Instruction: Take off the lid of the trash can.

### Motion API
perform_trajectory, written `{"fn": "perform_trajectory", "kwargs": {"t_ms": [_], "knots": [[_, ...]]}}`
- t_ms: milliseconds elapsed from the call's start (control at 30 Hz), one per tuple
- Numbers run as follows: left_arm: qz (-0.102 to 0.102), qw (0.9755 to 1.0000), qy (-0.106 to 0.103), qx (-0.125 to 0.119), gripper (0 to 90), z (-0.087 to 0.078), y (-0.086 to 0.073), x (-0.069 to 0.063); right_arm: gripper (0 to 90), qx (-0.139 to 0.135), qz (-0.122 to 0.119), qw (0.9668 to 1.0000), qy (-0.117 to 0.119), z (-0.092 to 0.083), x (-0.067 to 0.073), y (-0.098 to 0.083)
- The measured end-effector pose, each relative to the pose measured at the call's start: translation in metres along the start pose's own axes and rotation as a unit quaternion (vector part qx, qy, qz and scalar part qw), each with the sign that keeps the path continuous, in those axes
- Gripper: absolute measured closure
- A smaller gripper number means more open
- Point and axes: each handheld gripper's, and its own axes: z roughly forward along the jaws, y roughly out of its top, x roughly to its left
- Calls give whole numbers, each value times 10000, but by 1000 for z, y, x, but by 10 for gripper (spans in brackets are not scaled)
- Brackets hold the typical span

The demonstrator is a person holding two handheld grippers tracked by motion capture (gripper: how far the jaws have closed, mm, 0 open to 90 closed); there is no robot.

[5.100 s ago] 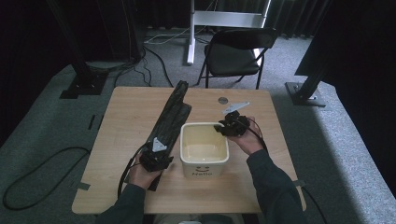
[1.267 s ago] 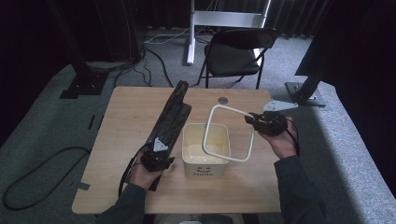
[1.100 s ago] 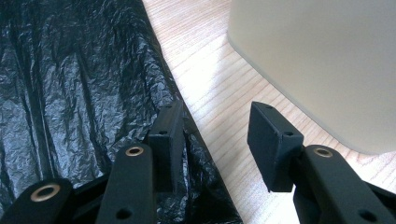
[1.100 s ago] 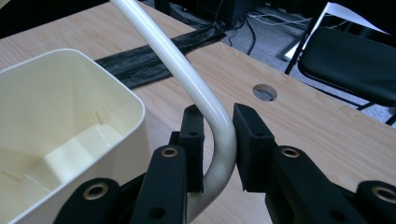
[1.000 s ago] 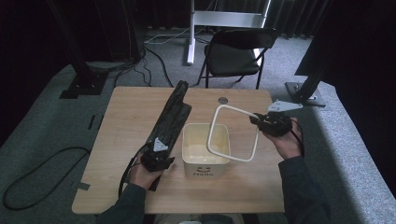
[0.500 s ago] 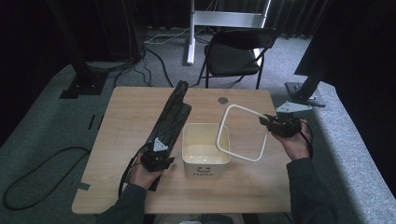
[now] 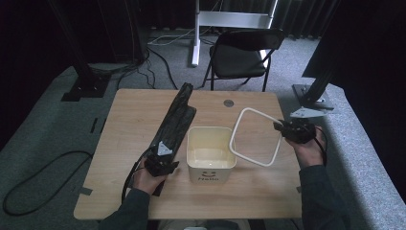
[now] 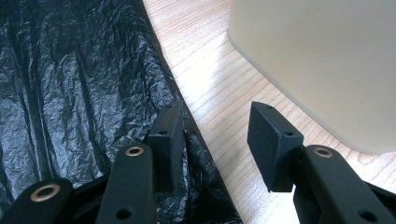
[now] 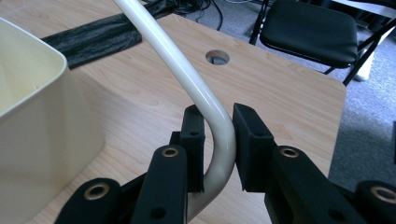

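Cream, rounded-square plastic ring (image 7: 254,138), tilted, clamped at one corner by right gripper (image 7: 286,129)

lettering on the cream bin

the near face of the cream bin (image 7: 210,168), at the middle of the table (image 7: 139,120), carries a small dark smiley mark and under it one word that seems to read "hello", though it is too small to be sure; no other text, number or brand can be read anywhere.
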Motion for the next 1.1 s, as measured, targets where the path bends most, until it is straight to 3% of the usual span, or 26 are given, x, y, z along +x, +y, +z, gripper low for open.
{"fn": "perform_trajectory", "kwargs": {"t_ms": [600,1100], "knots": [[16,10000,-15,19,561,1,0,-1,756,213,94,9995,-219,-6,-19,-16],[10,10000,-13,10,561,1,0,-1,756,379,113,9988,-289,-4,-24,-27]]}}
